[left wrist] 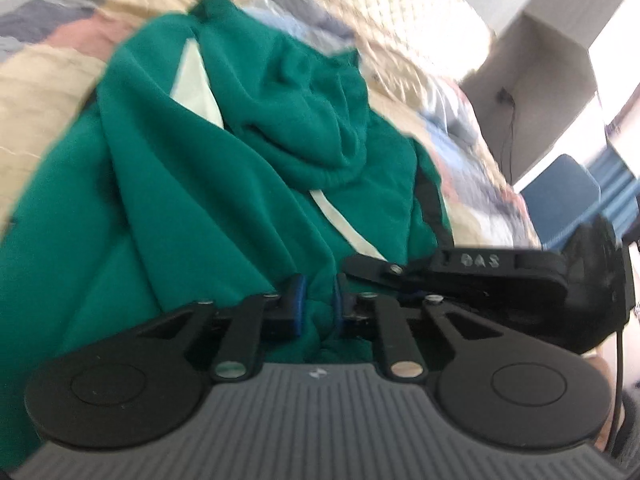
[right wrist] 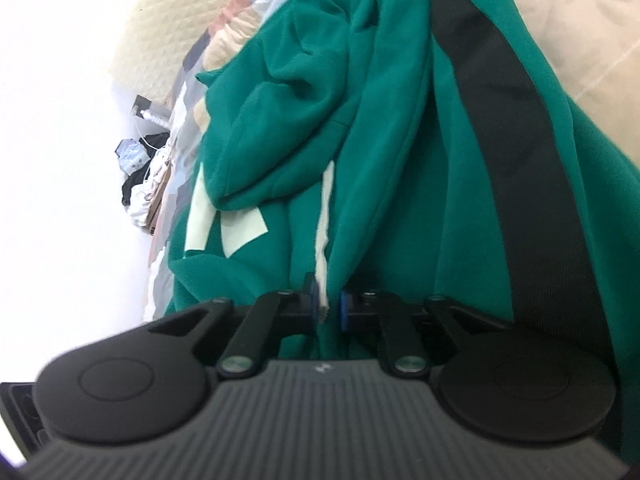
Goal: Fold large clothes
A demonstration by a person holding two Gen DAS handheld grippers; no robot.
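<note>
A green hoodie (left wrist: 224, 184) with white drawstrings and a black stripe lies crumpled on a patchwork quilt (left wrist: 44, 80). In the left wrist view my left gripper (left wrist: 319, 304) is shut on a fold of the green fabric, which bunches between its blue pads. Close on its right, the black fingers (left wrist: 372, 270) of my right gripper lie across the cloth. In the right wrist view my right gripper (right wrist: 329, 302) is shut on the hoodie (right wrist: 400, 140), pinching green cloth and the end of a white drawstring (right wrist: 325, 220). The hood (right wrist: 280, 128) is heaped just ahead.
The quilt covers a bed with a cream padded headboard (left wrist: 400, 4). A white wall and a blue chair (left wrist: 560, 196) stand past the bed's right side. A pile of small items and clothes (right wrist: 144, 168) sits by the bed's far edge in the right wrist view.
</note>
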